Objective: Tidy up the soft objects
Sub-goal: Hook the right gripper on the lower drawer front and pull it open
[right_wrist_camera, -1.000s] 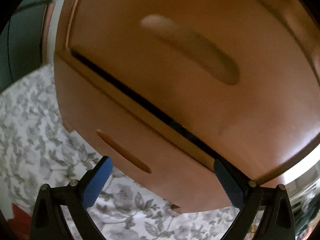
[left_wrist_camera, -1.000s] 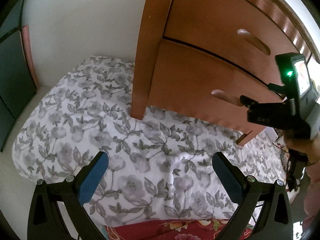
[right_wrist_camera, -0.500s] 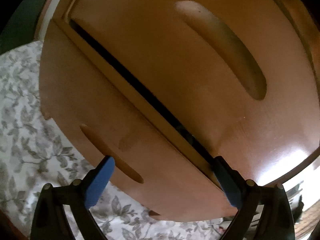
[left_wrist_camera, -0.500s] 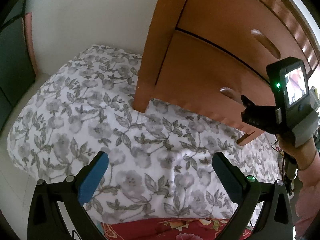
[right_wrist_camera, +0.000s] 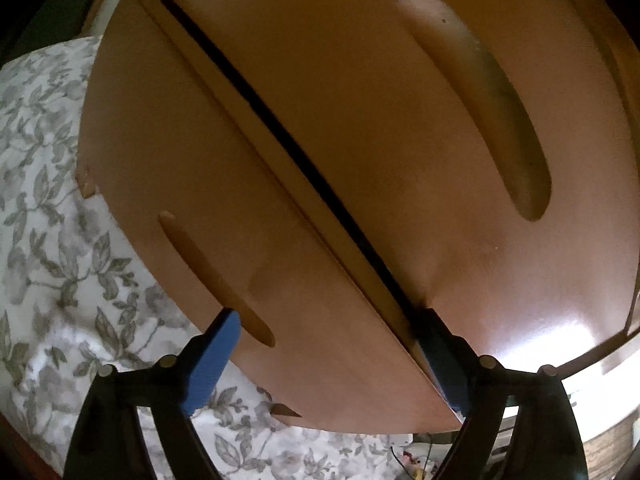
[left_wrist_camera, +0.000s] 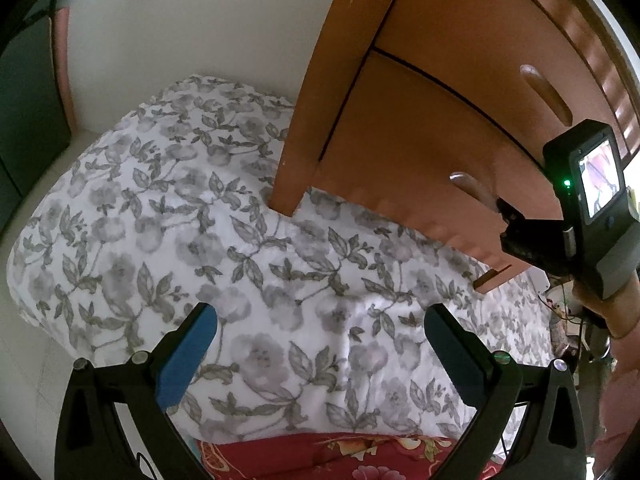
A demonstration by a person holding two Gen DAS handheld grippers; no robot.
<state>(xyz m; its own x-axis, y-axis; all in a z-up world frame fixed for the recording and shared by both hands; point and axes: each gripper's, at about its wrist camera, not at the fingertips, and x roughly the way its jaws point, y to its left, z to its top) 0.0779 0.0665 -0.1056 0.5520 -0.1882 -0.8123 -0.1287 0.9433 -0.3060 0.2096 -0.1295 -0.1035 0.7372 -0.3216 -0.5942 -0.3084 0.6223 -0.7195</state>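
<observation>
Bedding is filling most of your left view: the white floral quilt is spreading from 9 o'clock across to 3 o'clock under your left claw, and a red patterned cloth is peeking in at 6 o'clock. That claw is hanging wide open above the quilt, with nothing between its pads. At 1 o'clock the wooden cabinet is standing on the quilt, and further right your right claw is nosing up to the handle of the lower drawer. This hand is far nearer the drawer than the left one. In the right view the handle recess is running on a long slant from 10 o'clock down to 4 o'clock, parallel to the dark gap beneath the upper drawer. The jaws have just been closing. One pad is sitting at the lower end of the recess and the other at the gap, with the drawer's top strip between them. Whether they are pressing on it, you cannot tell. Only the left view is showing you the soft things to be sorted. Only the right view is showing you how the pads are straddling that strip, which the pull is likely hanging on.
</observation>
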